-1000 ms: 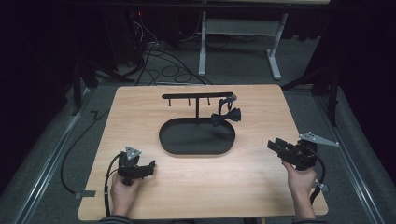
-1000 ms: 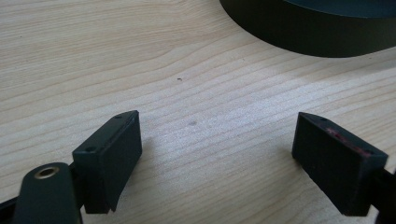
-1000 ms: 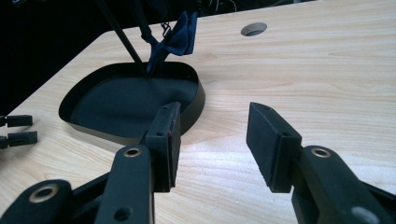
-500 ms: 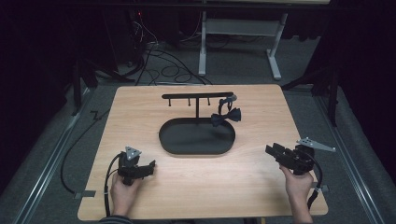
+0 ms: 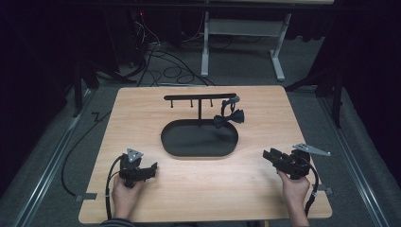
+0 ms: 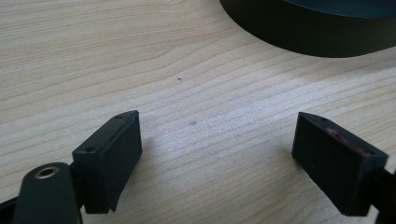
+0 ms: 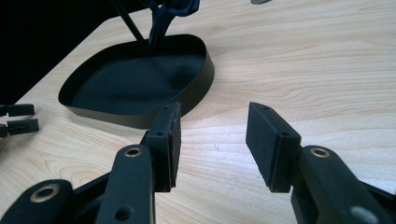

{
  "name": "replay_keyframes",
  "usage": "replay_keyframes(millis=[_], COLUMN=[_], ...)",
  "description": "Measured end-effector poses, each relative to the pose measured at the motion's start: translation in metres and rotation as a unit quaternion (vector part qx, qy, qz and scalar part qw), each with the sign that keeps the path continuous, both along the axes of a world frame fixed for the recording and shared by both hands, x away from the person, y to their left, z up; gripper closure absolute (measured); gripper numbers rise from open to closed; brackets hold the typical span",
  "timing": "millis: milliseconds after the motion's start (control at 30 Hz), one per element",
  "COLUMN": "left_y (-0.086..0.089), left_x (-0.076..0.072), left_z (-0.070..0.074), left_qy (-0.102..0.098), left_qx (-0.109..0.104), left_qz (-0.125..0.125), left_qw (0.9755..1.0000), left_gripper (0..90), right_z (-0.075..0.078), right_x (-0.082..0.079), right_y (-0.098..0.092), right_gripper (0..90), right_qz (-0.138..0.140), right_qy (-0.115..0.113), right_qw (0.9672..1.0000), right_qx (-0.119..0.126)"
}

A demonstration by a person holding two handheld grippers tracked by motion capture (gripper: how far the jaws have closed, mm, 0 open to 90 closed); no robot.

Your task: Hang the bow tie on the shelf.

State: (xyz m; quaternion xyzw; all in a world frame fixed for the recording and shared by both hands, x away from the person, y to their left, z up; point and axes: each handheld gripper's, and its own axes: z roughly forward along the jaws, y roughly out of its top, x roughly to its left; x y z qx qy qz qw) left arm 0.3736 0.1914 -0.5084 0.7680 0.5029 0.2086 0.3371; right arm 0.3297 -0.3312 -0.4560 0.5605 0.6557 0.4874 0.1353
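High view: the oval black tray (image 5: 198, 142) sits mid-table, empty inside apart from its stand's post; a dark bow tie (image 5: 228, 117) hangs from the T-bar above its far right edge. Left gripper (image 5: 150, 170) and right gripper (image 5: 269, 156) lie near-left and near-right, jaws apart, empty.

Left gripper view: the jaws stand wide over bare wood, the tray wall (image 6: 299, 32) beyond.

Right gripper view: the jaws stand moderately apart, aimed at the tray (image 7: 187, 100), holding nothing.

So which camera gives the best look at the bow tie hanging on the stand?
The high view: the whole bow tie shows there, hanging from the right end of the stand over the black tray. The right gripper view catches just its lower part at the top edge. The left gripper view shows tray wall and table.
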Motion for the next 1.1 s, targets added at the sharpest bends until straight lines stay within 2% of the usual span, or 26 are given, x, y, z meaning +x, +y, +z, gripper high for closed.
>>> replay_keyframes(millis=[667, 800, 933, 967, 1000, 1100], left_y=[0.0, 0.0, 0.0, 0.0, 0.0, 0.0], left_x=[0.0, 0.0, 0.0, 0.0, 0.0, 0.0], left_z=[0.0, 0.0, 0.0, 0.0, 0.0, 0.0], left_qy=[0.0, 0.0, 0.0, 0.0, 0.0, 0.0], left_qx=[0.0, 0.0, 0.0, 0.0, 0.0, 0.0], left_qz=[0.0, 0.0, 0.0, 0.0, 0.0, 0.0], left_qw=[1.0, 1.0, 1.0, 1.0, 1.0, 1.0], left_gripper=[16.3, 16.3, 16.3, 16.3, 16.3, 16.3], right_z=[-0.022, -0.028, -0.032, -0.035, -0.035, -0.042], right_x=[0.008, 0.01, 0.01, 0.011, 0.011, 0.014], right_y=[0.017, 0.021, 0.028, 0.033, 0.033, 0.041], right_gripper=[56.7, 55.8, 54.9, 54.6, 54.6, 52.1], right_qz=[0.008, 0.008, 0.009, 0.011, 0.011, 0.013], right_qy=[0.019, 0.025, 0.03, 0.03, 0.03, 0.035], right_qw=[0.9997, 0.9994, 0.9985, 0.9974, 0.9974, 0.9946], right_qx=[-0.013, -0.023, -0.045, -0.064, -0.064, -0.097])
